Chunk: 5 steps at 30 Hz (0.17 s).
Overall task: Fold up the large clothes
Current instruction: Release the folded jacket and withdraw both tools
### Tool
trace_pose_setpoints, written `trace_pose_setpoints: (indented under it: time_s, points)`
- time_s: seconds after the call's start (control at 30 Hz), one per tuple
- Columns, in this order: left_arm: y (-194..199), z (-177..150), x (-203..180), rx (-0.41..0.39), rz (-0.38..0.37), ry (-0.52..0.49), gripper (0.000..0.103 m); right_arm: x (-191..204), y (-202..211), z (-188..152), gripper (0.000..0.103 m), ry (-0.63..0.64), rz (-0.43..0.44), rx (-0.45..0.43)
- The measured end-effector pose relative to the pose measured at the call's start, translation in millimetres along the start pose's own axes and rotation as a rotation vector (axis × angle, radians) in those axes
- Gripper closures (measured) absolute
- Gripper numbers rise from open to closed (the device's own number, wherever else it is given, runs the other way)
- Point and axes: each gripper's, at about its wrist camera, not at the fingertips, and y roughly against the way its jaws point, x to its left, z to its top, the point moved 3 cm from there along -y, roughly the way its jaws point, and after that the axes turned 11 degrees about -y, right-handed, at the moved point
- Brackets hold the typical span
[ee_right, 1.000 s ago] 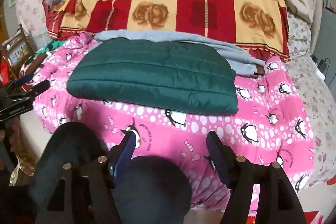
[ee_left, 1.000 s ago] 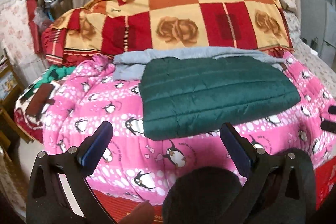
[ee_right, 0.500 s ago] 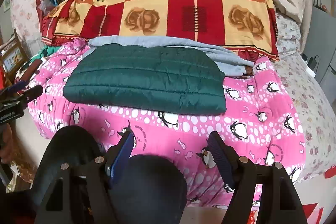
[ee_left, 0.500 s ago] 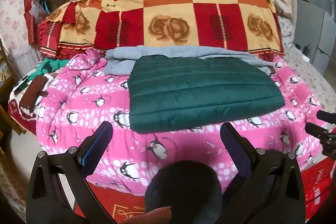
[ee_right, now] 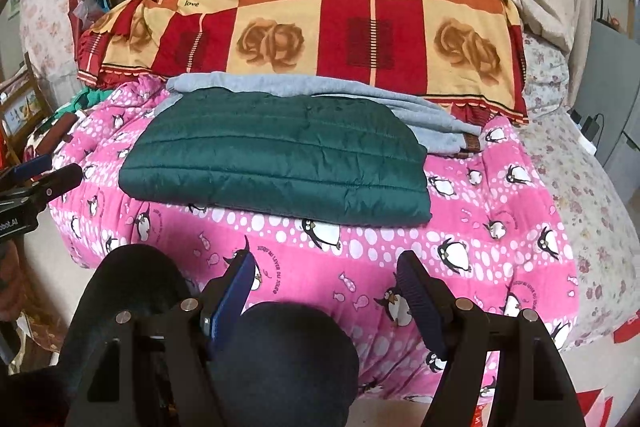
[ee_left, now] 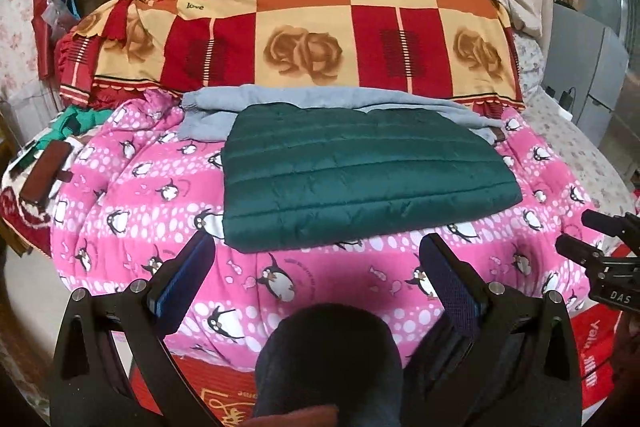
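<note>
A dark green quilted garment (ee_left: 360, 179) (ee_right: 276, 163) lies folded into a flat rectangle on the pink penguin quilt (ee_left: 140, 195) (ee_right: 500, 239). Part of it rests on a folded grey garment (ee_left: 280, 99) (ee_right: 432, 123) behind it. My left gripper (ee_left: 316, 251) hangs open before the quilt's front edge, short of the green garment, with nothing between its blue pads. My right gripper (ee_right: 324, 267) is open too, likewise back from the garment and holding nothing. Each gripper shows at the edge of the other's view: the right gripper (ee_left: 592, 247) and the left gripper (ee_right: 44, 179).
A red and orange rose-patterned quilt (ee_left: 304, 27) is piled behind the folded clothes. Green cloth and a brown item (ee_left: 44, 175) lie at the bed's left end. A person's dark knees (ee_left: 328, 363) (ee_right: 280, 359) sit below the grippers. A grey cabinet (ee_left: 592, 67) stands at right.
Both views have drawn back and tipped slightly, so the bed and the folded green garment sit farther off. The right gripper has come into the left view's right edge. Both grippers stay open.
</note>
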Motion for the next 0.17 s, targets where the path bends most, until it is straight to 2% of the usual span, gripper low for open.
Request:
trace_pose_setpoints:
  time_s: [0.17]
  points:
    - [10.4, 1.5, 2.6, -0.057, 0.001, 0.014, 0.001, 5.8, 2.5, -0.6, 0.032, 0.012, -0.001, -0.004]
